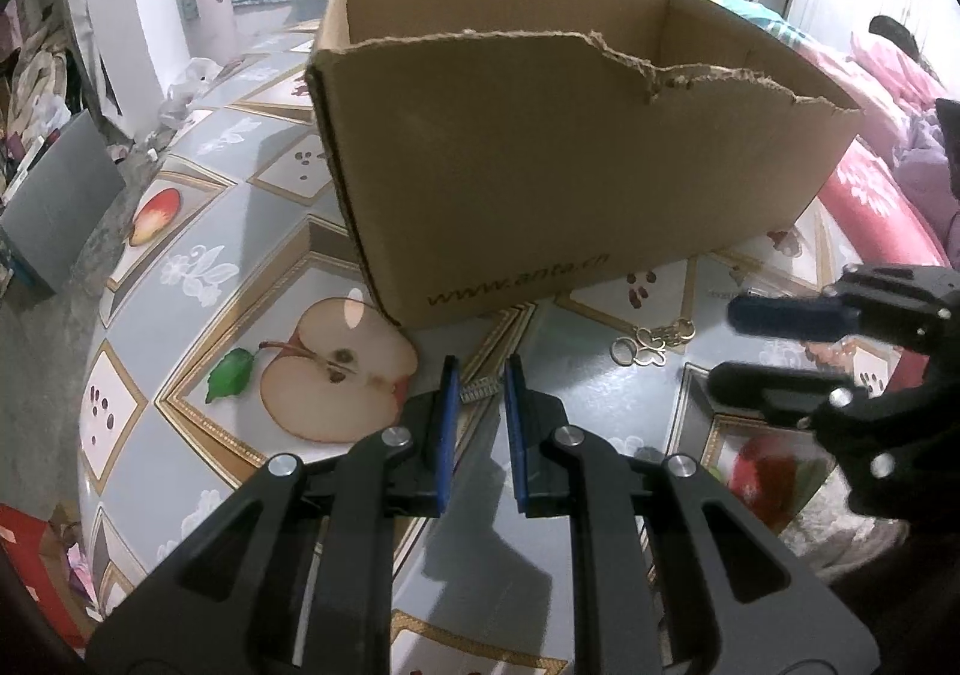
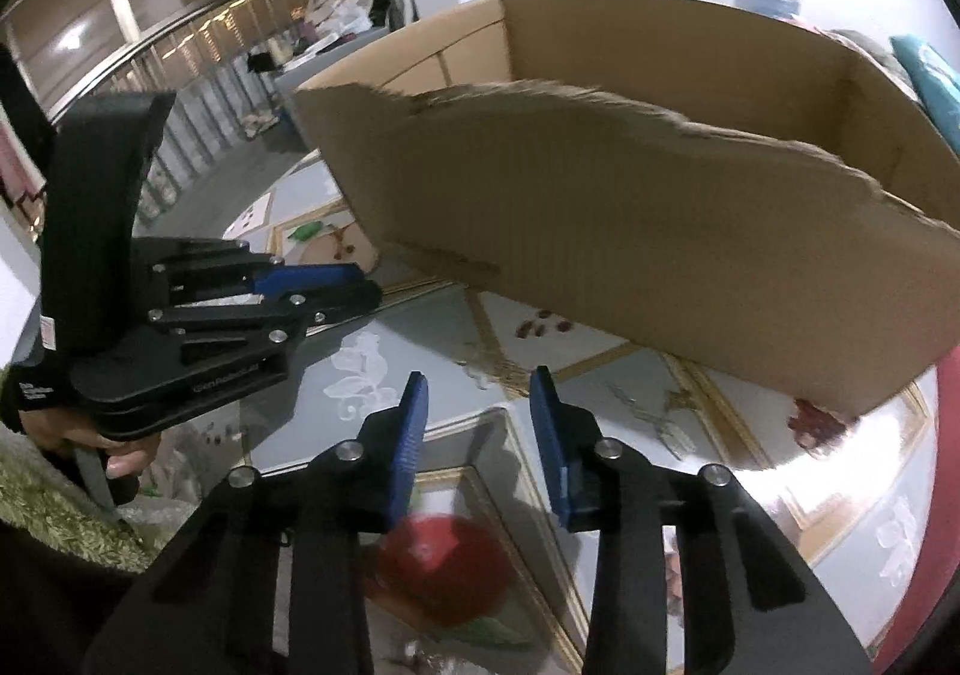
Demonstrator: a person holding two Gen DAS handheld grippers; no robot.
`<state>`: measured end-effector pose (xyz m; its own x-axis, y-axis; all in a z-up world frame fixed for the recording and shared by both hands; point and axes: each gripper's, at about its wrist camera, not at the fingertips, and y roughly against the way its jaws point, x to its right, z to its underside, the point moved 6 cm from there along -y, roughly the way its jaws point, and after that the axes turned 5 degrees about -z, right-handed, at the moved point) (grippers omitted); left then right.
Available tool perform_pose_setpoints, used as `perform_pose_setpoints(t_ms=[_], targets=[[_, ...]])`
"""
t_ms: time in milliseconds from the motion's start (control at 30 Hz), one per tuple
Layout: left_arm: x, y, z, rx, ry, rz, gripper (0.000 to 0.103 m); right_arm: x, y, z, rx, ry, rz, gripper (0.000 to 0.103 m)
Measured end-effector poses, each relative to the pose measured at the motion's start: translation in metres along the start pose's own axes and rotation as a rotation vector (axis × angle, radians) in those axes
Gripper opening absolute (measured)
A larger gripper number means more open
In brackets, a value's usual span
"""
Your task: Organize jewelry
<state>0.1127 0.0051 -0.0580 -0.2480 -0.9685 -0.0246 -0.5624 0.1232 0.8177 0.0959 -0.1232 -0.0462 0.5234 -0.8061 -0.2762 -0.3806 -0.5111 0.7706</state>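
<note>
While the open brown cardboard box with a torn front rim (image 1: 576, 153) stands on the counter covered in a grey, gold-bordered fruit-print cloth (image 1: 198, 267), its inside is hidden from both wrist views, so I cannot tell whether any jewelry has gone in yet. What plainly remains lies outside it: a small cluster of gold-coloured linked rings on a chain (image 1: 651, 344) rests on the cloth just in front of the box's lower right corner, and a short silvery ribbed piece (image 1: 479, 390) lies near the printed apple half. The left gripper (image 1: 480, 375) hangs over that silvery piece with its blue-padded jaws drawn close but a narrow gap showing between them; the piece sits at the fingertips, and I cannot tell whether the pads press on it or merely frame it. The right gripper (image 2: 479, 382) hovers above bare cloth short of the gold cluster, its jaws parted and holding nothing. Judging by this, the sorting looks unfinished, with at least two pieces to be lifted and dropped into the box.
</note>
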Motion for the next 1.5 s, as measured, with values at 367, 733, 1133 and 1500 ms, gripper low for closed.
perform_pose_setpoints(t_ms=[367, 733, 1133, 1500], targets=[[-0.009, 0.0, 0.001, 0.001, 0.02, 0.007, 0.014, -0.009, -0.02, -0.001, -0.059, 0.033, 0.011, 0.028], [-0.013, -0.009, 0.002, -0.019, 0.036, 0.013, 0.014, 0.0, -0.032, -0.005, -0.077, 0.041, 0.073, 0.026], [-0.013, -0.01, 0.001, -0.017, 0.037, 0.013, 0.014, -0.006, -0.035, -0.008, -0.084, 0.09, 0.109, 0.011], [-0.012, -0.007, 0.002, -0.009, 0.04, 0.009, 0.014, -0.004, -0.034, -0.005, -0.092, 0.046, 0.07, 0.005]])
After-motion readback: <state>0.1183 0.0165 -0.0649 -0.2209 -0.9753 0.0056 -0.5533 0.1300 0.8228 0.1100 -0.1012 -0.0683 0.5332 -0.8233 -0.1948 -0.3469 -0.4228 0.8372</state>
